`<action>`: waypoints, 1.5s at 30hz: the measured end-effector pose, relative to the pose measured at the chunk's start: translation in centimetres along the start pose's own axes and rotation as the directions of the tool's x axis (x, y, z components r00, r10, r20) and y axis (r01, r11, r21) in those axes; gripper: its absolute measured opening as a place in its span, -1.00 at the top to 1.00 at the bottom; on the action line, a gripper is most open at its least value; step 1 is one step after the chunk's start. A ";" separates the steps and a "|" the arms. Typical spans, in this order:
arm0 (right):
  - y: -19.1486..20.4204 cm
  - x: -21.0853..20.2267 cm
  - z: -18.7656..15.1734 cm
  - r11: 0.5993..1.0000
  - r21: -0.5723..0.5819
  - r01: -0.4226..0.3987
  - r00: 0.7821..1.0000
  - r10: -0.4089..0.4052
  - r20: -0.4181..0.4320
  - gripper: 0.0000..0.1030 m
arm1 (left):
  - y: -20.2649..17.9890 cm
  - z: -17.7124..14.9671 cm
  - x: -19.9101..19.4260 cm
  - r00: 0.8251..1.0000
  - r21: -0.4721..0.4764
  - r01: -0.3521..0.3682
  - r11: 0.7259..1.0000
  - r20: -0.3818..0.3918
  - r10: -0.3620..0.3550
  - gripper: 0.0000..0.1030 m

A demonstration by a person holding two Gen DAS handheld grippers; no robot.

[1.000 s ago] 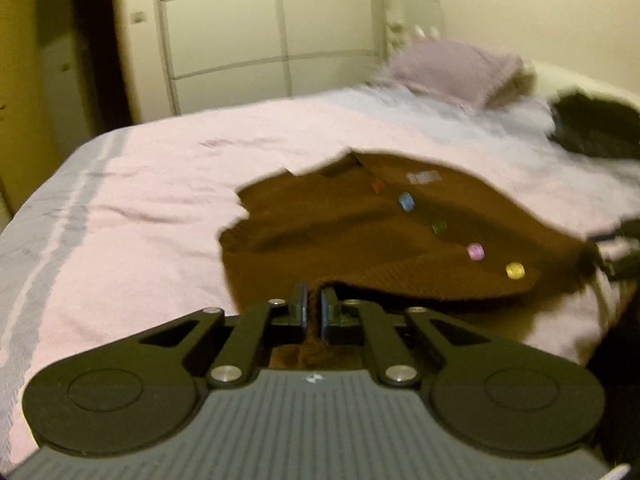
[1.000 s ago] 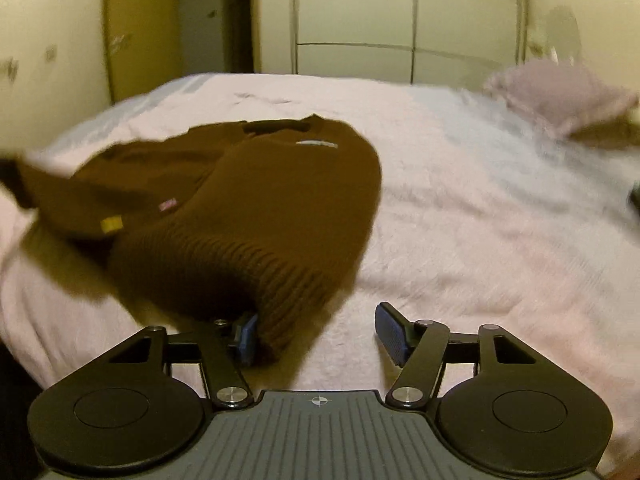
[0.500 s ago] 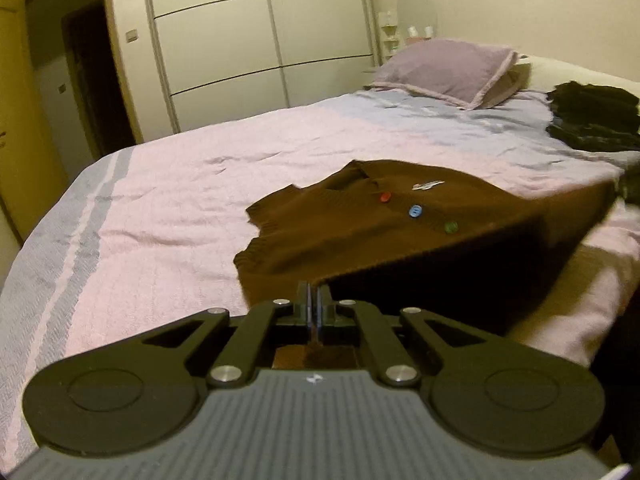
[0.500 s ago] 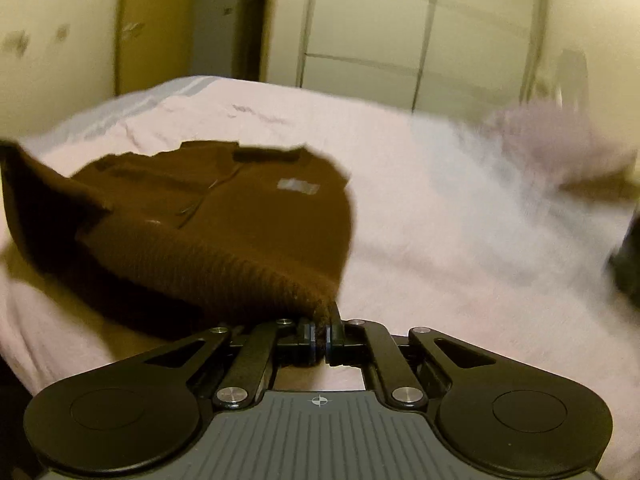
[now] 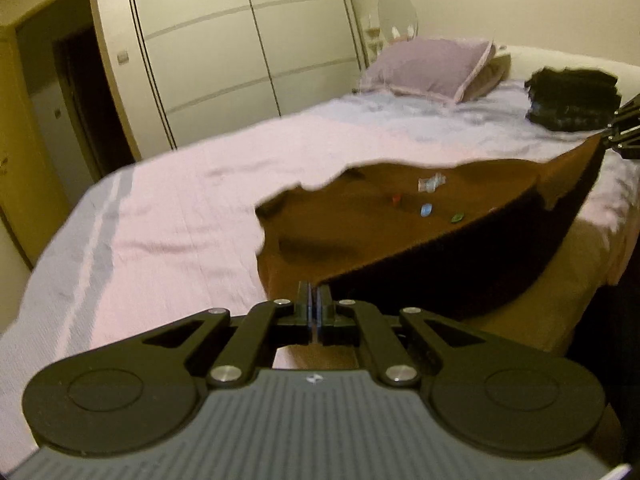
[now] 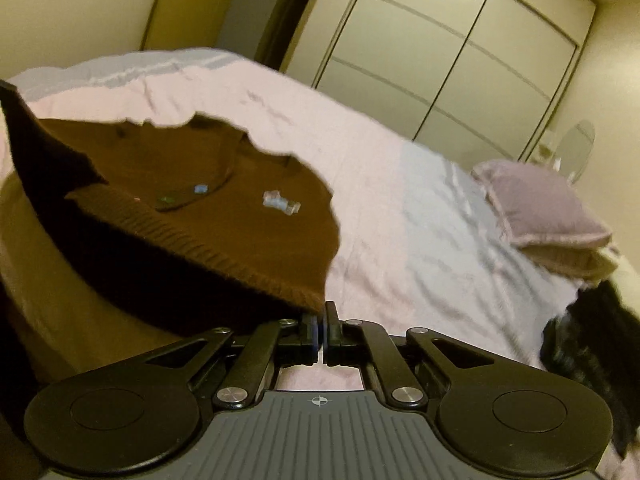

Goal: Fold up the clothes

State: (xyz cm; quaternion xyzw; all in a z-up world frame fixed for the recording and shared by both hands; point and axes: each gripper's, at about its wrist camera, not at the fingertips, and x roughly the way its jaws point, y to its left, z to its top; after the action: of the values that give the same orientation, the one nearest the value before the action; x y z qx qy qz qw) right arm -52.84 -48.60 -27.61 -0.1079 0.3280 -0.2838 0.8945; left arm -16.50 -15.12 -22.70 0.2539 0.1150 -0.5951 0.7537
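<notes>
Brown cardigan [image 5: 360, 236] lies on the pink bedspread [image 5: 180, 208], collar end toward the far side, ribbed hem [image 6: 208, 248] toward the near edge of the bed and lifted off the surface. Left gripper [image 5: 314, 308]: fingers pressed together on the near left corner of the hem, fabric pinched between the pads. Right gripper [image 6: 322, 320]: fingers likewise together on the near right corner of the hem; in the left wrist view the right gripper shows at the far right edge with the corner drawn up to it. Key relation: the hem spans left to right between the two grippers, sagging in the middle, and the garment's long axis runs away from both of them toward the collar. Judgement: a fold would carry the hem forward over the body toward the collar; both hands are equally placed, one per corner. Coloured buttons [image 5: 427, 210] and a pale label [image 6: 280, 202] face up, so the front is upward. Hard to make out: the sleeves, not clearly separable from the body; the underside of the raised hem, in deep shadow; how deep the fabric sits in either grip. Lilac pillow [image 5: 432, 66] and a dark pile of clothing [image 5: 572, 100] sit at the far right, well apart from the cardigan.
</notes>
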 end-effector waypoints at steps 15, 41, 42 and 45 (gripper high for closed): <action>3.2 0.4 -5.2 0.995 -0.035 -0.092 0.973 0.083 -0.218 0.96 | -2.7 -6.9 0.6 0.920 0.061 0.254 0.965 -0.323 -0.222 0.91; -3.4 14.9 9.2 0.864 0.191 -0.466 0.884 0.463 0.062 -0.24 | 6.8 3.9 30.1 0.915 -0.161 0.242 0.957 -0.289 -0.280 0.22; -2.8 17.1 10.2 0.849 0.171 -0.500 0.865 0.499 0.050 -0.24 | 6.9 3.6 31.0 0.903 -0.160 0.245 0.956 -0.320 -0.286 0.22; -0.6 23.9 13.0 0.798 0.147 -0.584 0.805 0.593 -0.020 -0.23 | 7.4 2.8 31.9 0.883 -0.210 0.271 0.939 -0.334 -0.330 0.27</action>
State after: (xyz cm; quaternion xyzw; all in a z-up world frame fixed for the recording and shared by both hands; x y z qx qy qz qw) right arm -29.78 -62.80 -30.09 0.0685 0.3542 -0.0168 0.9325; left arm -1.38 -42.17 -33.66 0.2787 0.3374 -0.6364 0.6352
